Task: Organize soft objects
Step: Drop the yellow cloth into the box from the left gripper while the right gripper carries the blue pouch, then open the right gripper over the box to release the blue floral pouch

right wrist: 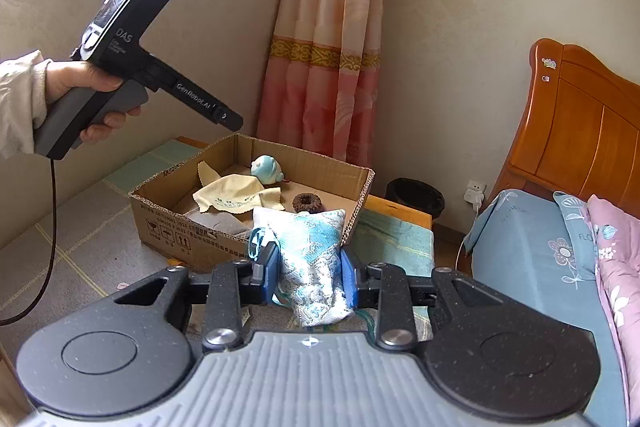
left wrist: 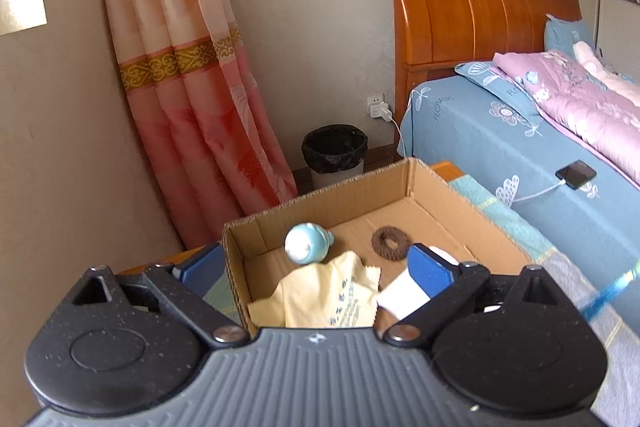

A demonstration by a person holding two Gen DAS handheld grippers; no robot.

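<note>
A small brocade pillow point(right wrist: 310, 267), pale blue and white, hangs pinched between the blue fingers point(right wrist: 267, 269) of the right gripper point(right wrist: 308, 273), just short of the near wall of an open cardboard box point(right wrist: 168, 223). The box sits on a cloth-covered worktop point(right wrist: 80, 227) beside a bed point(right wrist: 532, 267) with a wooden headboard point(right wrist: 580, 131). Inside it lie a yellow cleaning cloth point(left wrist: 332, 295), a round pale-blue plush toy point(left wrist: 306, 243), a brown fuzzy hair tie point(left wrist: 390, 243) and a white and grey folded piece point(left wrist: 400, 297), perhaps a sock.

The left gripper point(left wrist: 316, 267) hovers over the box's near corner with its fingers spread wide and nothing between them; one finger is outside the box wall, the other above the white piece. In the right wrist view the person's left hand point(right wrist: 86, 95) grips that tool's handle above the box.

The step in hand appears to be dropping the pillow in with the rest. Done well, the pillow should be carried clear over the cardboard rim to the bare floor at the far side before the fingers part, so it neither catches the wall nor buries the smaller items. The idle left tool is best kept out of that path.
</note>
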